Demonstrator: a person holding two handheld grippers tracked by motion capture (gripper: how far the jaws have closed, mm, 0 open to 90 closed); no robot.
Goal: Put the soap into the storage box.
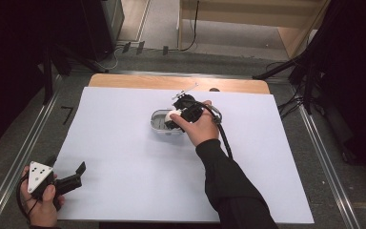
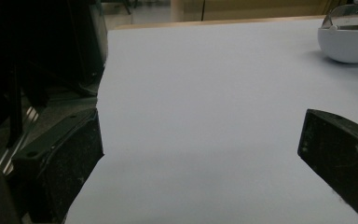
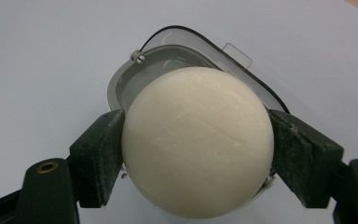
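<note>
The right gripper (image 3: 198, 144) is pinching a pale round soap bar (image 3: 198, 140) edge to edge in its jaws, and the bar is hanging directly above the open soap case (image 3: 135, 77), so the coming move looks like a straight drop down into it. The bar is covering most of the case's tray, and the clear lid beyond it is only partly showing. Well away from the case, at the worktop's (image 1: 124, 157) near left corner, the left gripper (image 1: 74, 175) is idling with its jaws wide apart and empty.
</note>
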